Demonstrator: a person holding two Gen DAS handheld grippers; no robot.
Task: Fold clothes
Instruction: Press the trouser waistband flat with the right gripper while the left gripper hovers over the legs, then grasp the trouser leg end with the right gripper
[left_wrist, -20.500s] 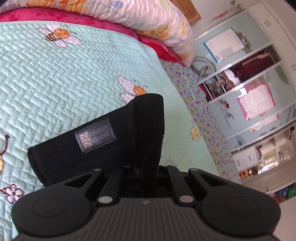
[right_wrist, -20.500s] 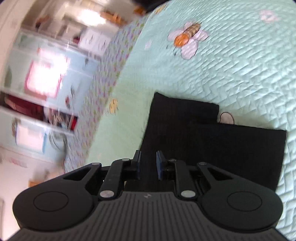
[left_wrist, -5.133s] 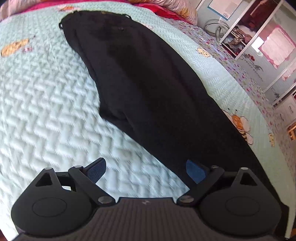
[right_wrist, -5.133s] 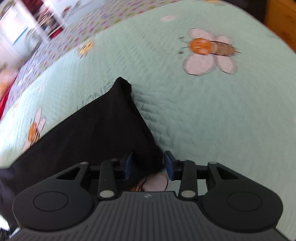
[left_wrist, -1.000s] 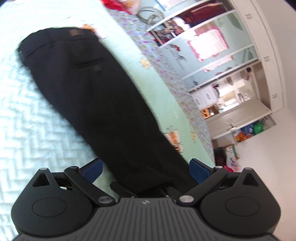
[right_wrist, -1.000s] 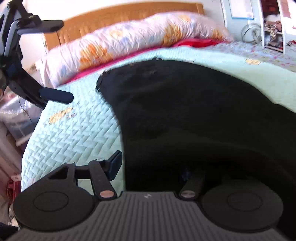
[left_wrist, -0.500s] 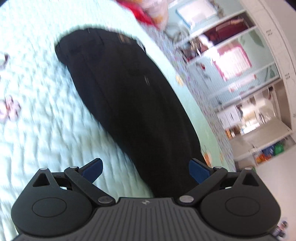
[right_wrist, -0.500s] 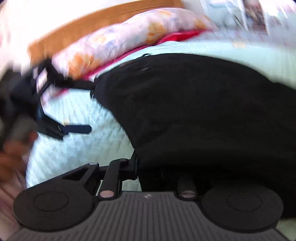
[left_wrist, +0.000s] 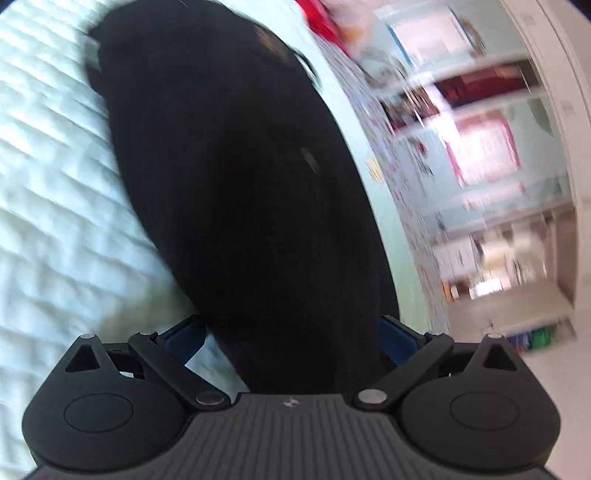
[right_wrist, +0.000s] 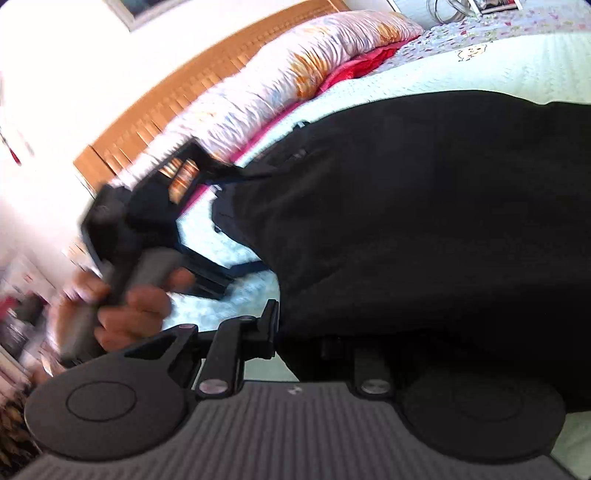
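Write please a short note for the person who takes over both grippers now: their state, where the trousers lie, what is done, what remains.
Right gripper: shut on the near end of the black trousers.
Left gripper: open, jaws either side of the same end, no grip yet.
Trousers: stretched lengthwise on the green quilt, waistband towards the pillow.
Done: right-hand grasp.
Left: close the left gripper, then probably carry this end to the waistband.

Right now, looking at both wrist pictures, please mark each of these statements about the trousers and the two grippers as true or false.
1. The black trousers lie on a pale green quilt. True.
2. The left gripper is clamped shut. False: its fingers stand wide apart, with the trouser leg between them.
3. The right gripper grips the trousers' hem. True.
4. The pillow is plain blue. False: it is pink with orange flowers.
5. A hand holds the left gripper. True.
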